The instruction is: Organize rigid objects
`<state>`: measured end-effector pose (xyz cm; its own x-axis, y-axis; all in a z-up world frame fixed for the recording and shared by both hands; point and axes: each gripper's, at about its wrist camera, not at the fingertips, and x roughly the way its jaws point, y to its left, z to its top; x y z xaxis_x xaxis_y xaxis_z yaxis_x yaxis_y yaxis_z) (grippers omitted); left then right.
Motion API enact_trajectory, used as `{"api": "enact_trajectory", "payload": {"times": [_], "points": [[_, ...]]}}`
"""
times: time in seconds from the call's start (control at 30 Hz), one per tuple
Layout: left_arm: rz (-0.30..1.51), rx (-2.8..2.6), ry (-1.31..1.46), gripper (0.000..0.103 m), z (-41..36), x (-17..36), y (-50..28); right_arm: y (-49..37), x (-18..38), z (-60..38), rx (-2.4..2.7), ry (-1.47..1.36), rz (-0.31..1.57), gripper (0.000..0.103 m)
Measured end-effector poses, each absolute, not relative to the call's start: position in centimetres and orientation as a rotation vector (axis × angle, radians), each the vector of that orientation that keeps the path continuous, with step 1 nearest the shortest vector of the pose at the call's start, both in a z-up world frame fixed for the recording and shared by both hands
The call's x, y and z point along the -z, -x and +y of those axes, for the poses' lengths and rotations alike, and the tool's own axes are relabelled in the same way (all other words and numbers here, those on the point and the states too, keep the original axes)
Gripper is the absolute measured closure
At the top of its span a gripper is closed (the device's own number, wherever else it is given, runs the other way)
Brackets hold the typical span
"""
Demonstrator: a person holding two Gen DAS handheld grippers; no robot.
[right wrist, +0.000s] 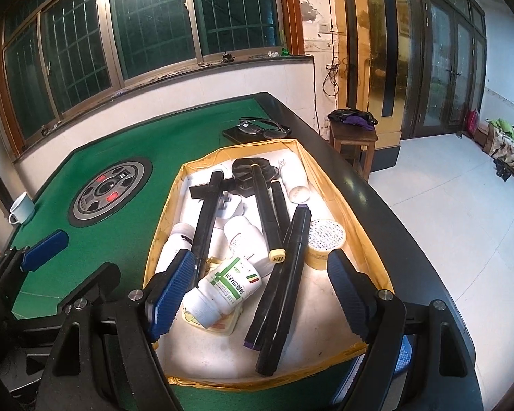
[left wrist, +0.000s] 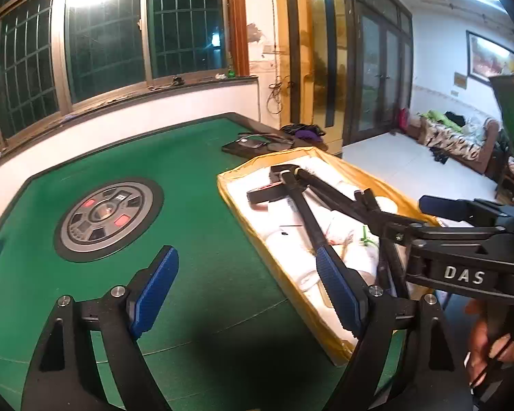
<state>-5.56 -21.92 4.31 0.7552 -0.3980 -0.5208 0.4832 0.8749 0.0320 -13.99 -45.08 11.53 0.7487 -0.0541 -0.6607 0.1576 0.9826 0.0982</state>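
A yellow-rimmed tray (right wrist: 359, 226) with a white floor lies on the green table. In it are several black marker pens (right wrist: 284, 274), a white bottle with a green label (right wrist: 222, 287), another white bottle (right wrist: 245, 239), a roll of yellow tape (right wrist: 325, 239) and a black holder (right wrist: 253, 171). My right gripper (right wrist: 260, 291) hangs open over the tray's near end, the green-label bottle lying below and between its fingers, untouched. My left gripper (left wrist: 246, 291) stands open over the felt beside the tray (left wrist: 274, 263), with nothing between its fingers.
The table's round control disc (right wrist: 109, 188) sits left of the tray. A white mug (right wrist: 22, 207) stands at the far left edge. Glasses on a dark flat case (right wrist: 257, 128) lie behind the tray. A wooden stool (right wrist: 353, 137) stands past the table's dark rim.
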Motion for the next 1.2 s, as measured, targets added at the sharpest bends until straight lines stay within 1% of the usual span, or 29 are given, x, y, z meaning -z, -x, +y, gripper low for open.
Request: {"api": "enact_trajectory", "payload": {"times": [0.07, 0.2, 0.27, 0.97, 1.2], "points": [[0.530, 0.460, -0.177, 0.020, -22.0, -4.3, 5.5, 13.9, -11.4, -45.2, 0.114, -0.156, 0.718, 0.028], [0.537, 0.368, -0.312, 0.020, -23.5, -3.9, 5.4, 13.7, -11.2, -45.2, 0.112, -0.158, 0.722, 0.027], [0.536, 0.361, -0.336, 0.020, -23.7, -3.6, 5.4, 13.7, -11.3, -45.2, 0.115, -0.158, 0.720, 0.027], [0.533, 0.384, -0.316, 0.020, -23.1, -3.7, 5.4, 13.6, -11.4, -44.8, 0.117, -0.149, 0.721, 0.027], [0.539, 0.389, -0.310, 0.020, -23.0, -3.7, 5.3, 13.4, -11.3, -44.9, 0.115, -0.156, 0.725, 0.025]]}}
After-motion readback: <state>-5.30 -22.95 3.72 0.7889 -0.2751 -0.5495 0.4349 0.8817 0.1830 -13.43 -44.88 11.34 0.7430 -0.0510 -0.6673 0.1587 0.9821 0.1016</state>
